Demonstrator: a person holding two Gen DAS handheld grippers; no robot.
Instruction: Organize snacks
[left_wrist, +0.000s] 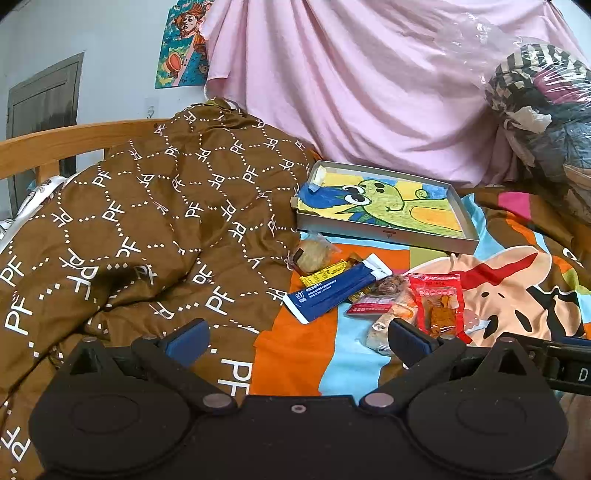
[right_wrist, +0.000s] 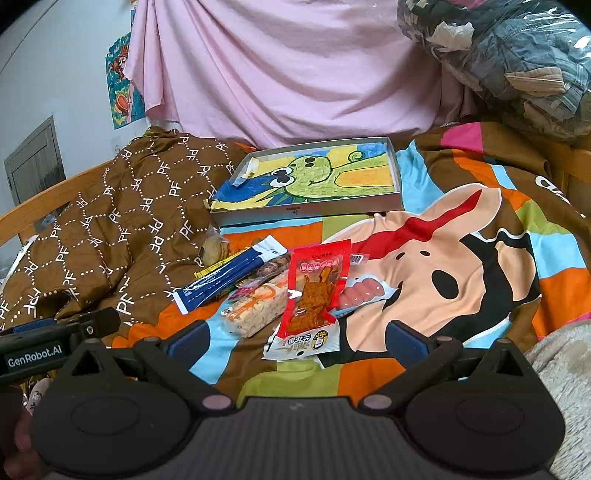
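Left gripper (left_wrist: 299, 338) and right gripper (right_wrist: 295, 338) side by side, jaws wide apart, empty.

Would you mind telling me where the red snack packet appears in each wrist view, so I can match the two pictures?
Left wrist view: the red snack packet lies right of centre on the bedsheet, just beyond the left claw's right finger.
Right wrist view: the packet lies near the centre, on top of the snack pile, ahead of the open right claw.
Shared landmark: the shallow tray with the green cartoon drawing, behind the snacks in both.
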